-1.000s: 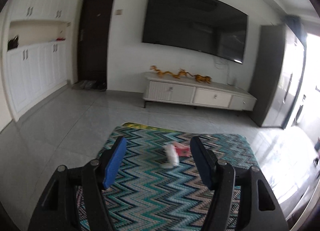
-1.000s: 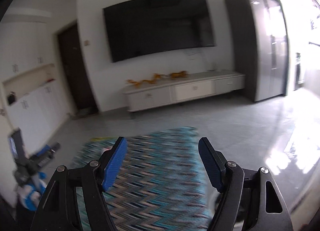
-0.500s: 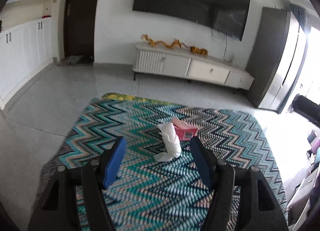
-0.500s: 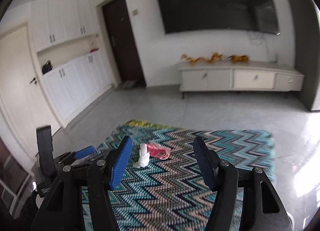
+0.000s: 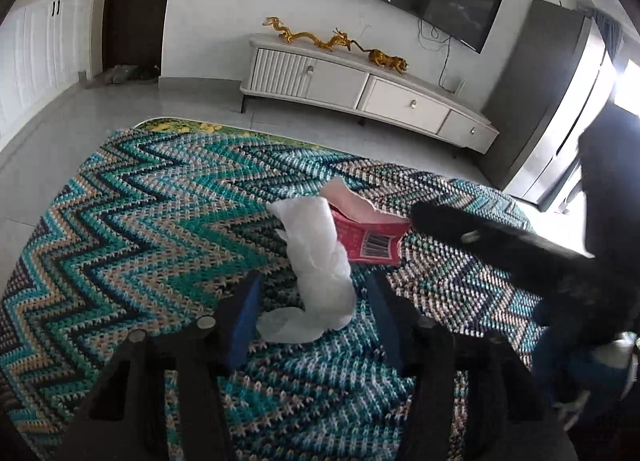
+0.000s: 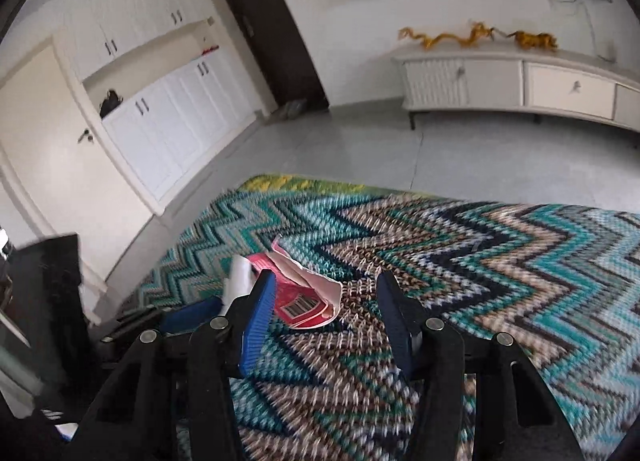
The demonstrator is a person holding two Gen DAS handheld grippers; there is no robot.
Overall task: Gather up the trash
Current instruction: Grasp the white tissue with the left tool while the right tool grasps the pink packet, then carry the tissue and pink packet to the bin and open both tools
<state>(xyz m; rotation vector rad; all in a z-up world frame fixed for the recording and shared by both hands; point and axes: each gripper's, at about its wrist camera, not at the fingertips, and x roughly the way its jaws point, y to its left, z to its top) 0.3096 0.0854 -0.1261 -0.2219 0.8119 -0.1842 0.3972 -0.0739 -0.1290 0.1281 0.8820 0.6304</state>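
On the zigzag rug (image 5: 140, 221) lies a crumpled white wrapper (image 5: 320, 265), touching a torn pink carton (image 5: 368, 237) with a barcode. My left gripper (image 5: 312, 293) is low over the rug, its jaws closing. The wrapper's near end lies between them, and the pads do not press on it. In the right wrist view, the right gripper (image 6: 326, 285) hangs just before the pink carton (image 6: 304, 297), jaws closing, with the carton's near corner between them, untouched. The white wrapper (image 6: 240, 277) shows behind its left finger. The right gripper (image 5: 480, 237) shows dark beside the carton.
A white TV cabinet (image 5: 360, 89) with gold dragon figures stands along the far wall under a large TV. White cupboards (image 6: 160, 121) and a dark door line the left side. A tall grey cabinet (image 5: 552, 101) stands at the right. Grey tiled floor surrounds the rug.
Both grippers have come down and tilted toward the rug, so the trash is now close up. Both pairs of jaws have narrowed. The right gripper has entered the left wrist view.
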